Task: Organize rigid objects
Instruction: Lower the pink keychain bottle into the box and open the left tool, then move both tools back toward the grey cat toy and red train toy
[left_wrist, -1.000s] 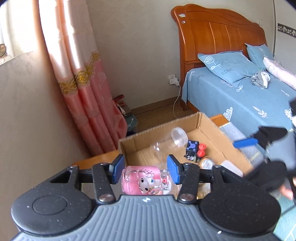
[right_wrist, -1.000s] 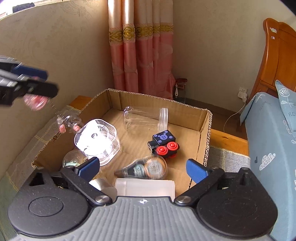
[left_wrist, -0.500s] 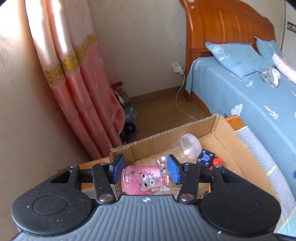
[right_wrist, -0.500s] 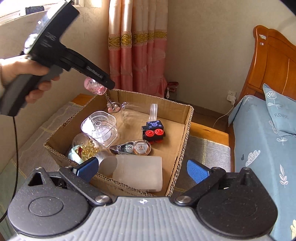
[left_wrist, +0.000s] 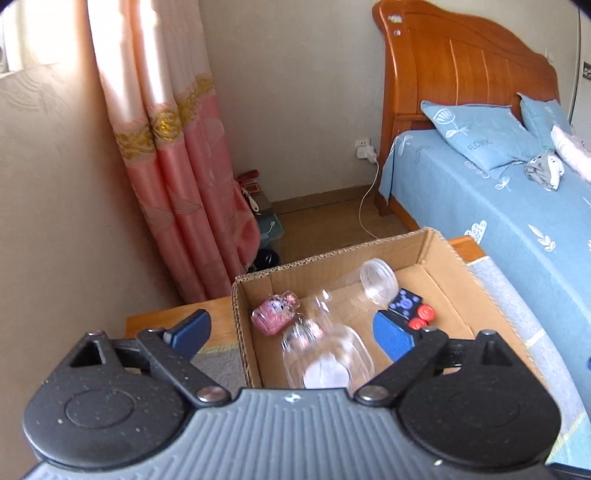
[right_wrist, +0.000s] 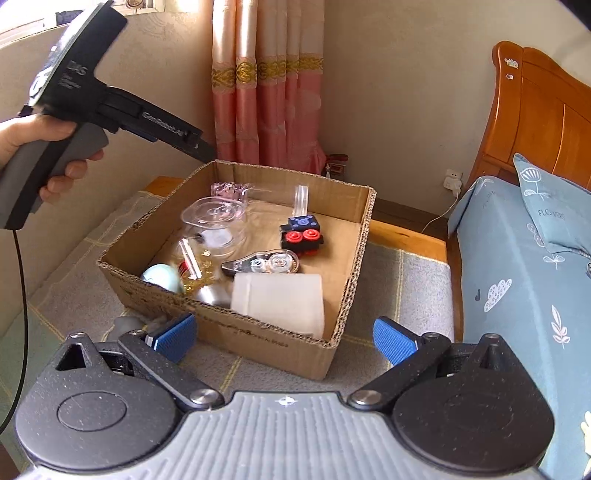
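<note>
I am holding my left gripper (left_wrist: 291, 332) wide open over the box (left_wrist: 251, 332) corner. The pink bottle (left_wrist: 275, 314) is lying sideways inside, near the wall.

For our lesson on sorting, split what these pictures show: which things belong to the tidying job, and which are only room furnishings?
Belongs to the job:
cardboard box
pink bottle
clear jar
toy train
correction tape
white container
left gripper, open
right gripper, open

Just lying about:
bed
curtain
charger
</note>
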